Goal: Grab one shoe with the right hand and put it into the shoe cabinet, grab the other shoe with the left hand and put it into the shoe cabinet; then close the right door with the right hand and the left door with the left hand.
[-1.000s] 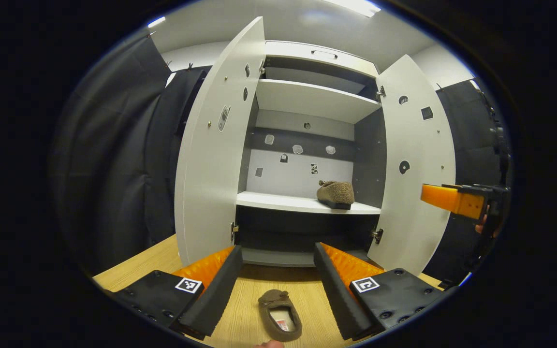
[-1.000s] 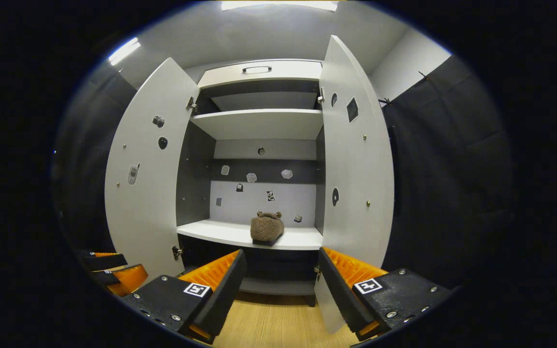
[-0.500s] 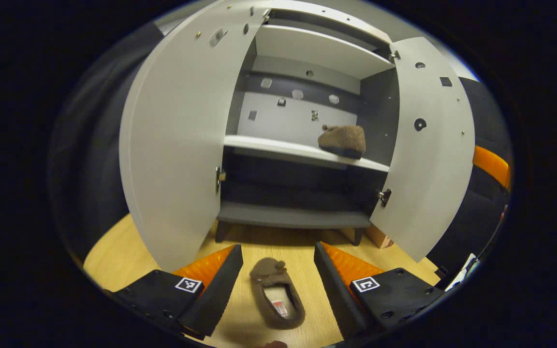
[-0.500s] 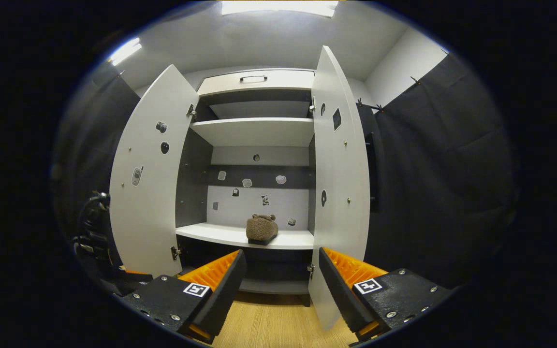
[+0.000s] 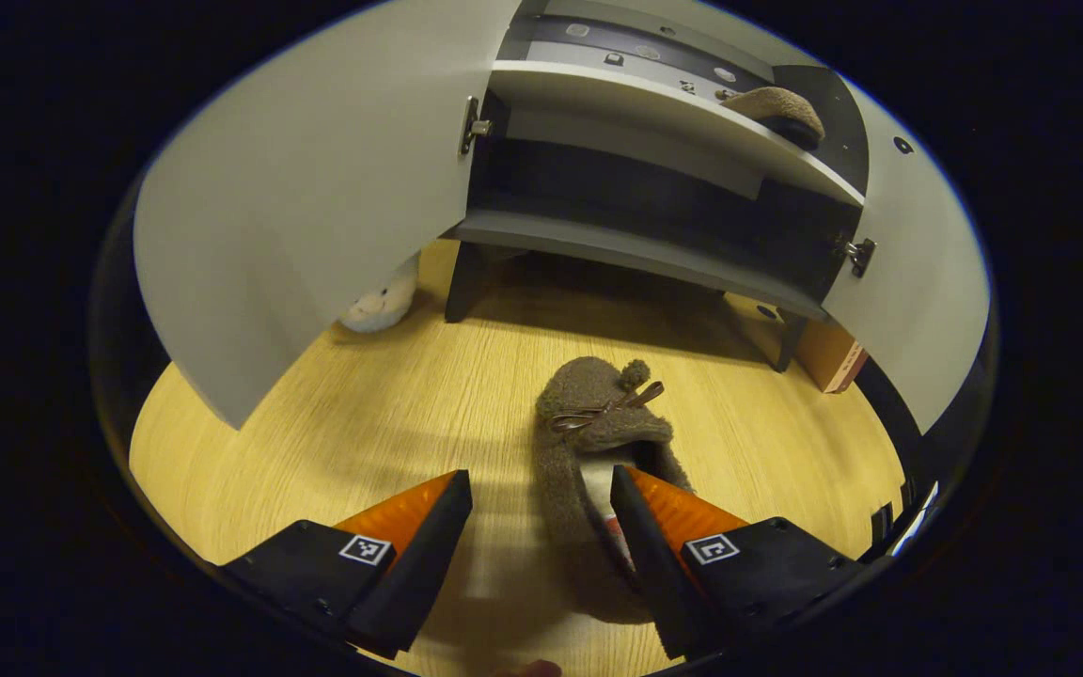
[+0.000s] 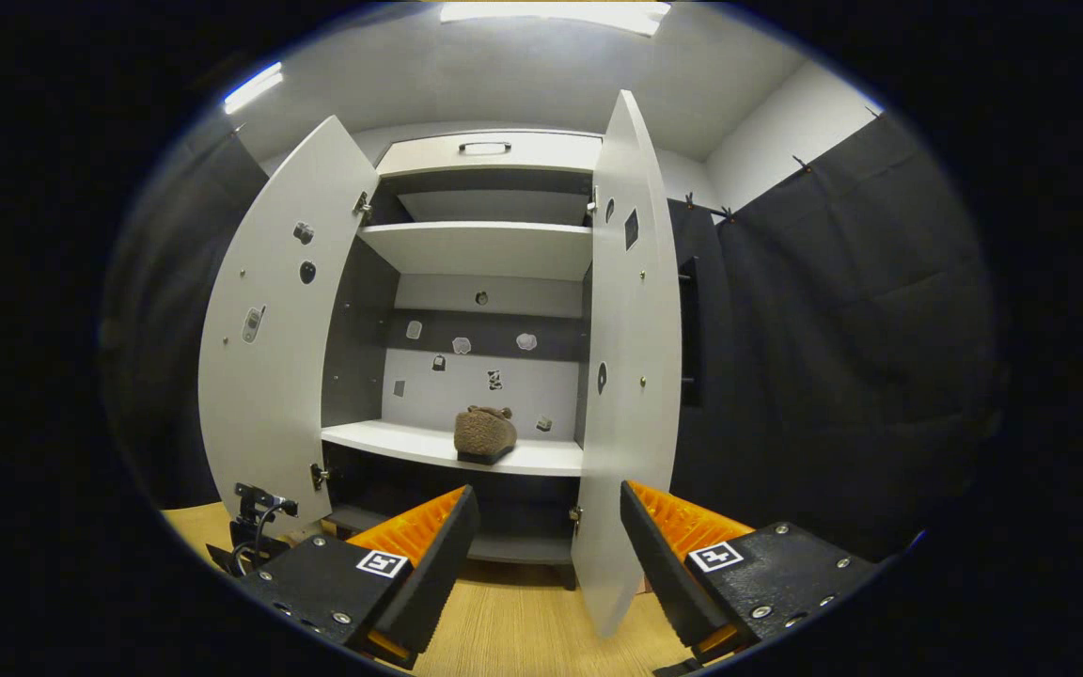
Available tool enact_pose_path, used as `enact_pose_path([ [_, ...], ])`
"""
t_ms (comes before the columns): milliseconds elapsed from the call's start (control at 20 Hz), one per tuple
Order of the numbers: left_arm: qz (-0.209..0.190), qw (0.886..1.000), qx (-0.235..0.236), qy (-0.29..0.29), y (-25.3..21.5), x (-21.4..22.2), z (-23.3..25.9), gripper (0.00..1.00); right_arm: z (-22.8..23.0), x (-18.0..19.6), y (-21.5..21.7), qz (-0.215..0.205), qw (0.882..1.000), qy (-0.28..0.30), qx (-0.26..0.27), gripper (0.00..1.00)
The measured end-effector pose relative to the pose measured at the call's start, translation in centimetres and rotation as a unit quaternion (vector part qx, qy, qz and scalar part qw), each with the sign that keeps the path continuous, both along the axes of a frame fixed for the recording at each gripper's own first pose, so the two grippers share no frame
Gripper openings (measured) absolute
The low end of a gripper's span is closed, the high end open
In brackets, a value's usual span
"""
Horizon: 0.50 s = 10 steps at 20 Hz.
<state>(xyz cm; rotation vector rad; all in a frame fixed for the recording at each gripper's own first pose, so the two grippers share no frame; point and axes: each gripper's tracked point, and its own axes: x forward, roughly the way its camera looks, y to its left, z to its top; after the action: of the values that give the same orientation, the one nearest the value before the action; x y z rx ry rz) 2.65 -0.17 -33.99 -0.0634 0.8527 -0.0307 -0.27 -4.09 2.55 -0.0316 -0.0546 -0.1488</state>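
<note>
A brown fuzzy slipper (image 5: 588, 442) lies on the wooden floor before the white shoe cabinet (image 5: 635, 122). My left gripper (image 5: 541, 527) hangs open right above it; one finger is over the slipper's opening, the other over bare floor to its left. The second brown slipper (image 5: 776, 103) rests on the cabinet's middle shelf, at the right; in the right gripper view that shelved slipper (image 6: 485, 434) sits straight ahead. My right gripper (image 6: 546, 555) is open and holds nothing, back from the cabinet, facing the edge of the right door (image 6: 631, 376). The left door (image 6: 269, 348) stands wide open.
A white plush toy (image 5: 377, 303) lies on the floor behind the left door (image 5: 316, 197). A cardboard box (image 5: 828, 353) stands by the cabinet's right leg. Part of the left gripper's rig (image 6: 255, 517) shows low at the left in the right gripper view. Black cloth walls flank the cabinet.
My left gripper has dropped and tilted down toward the floor slipper, which now lies partly under one finger. My right gripper has drifted slightly right; the right door now shows more edge-on.
</note>
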Motion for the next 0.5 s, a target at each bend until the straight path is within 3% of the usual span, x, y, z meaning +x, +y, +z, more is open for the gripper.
enact_pose_path([
  [500, -0.006, 1.0, 0.012, -0.007, 0.3, 4.0, -3.5, 0.98, -1.1, 0.3, -0.8, -0.022, 0.999, 0.025, -0.003, 0.93],
])
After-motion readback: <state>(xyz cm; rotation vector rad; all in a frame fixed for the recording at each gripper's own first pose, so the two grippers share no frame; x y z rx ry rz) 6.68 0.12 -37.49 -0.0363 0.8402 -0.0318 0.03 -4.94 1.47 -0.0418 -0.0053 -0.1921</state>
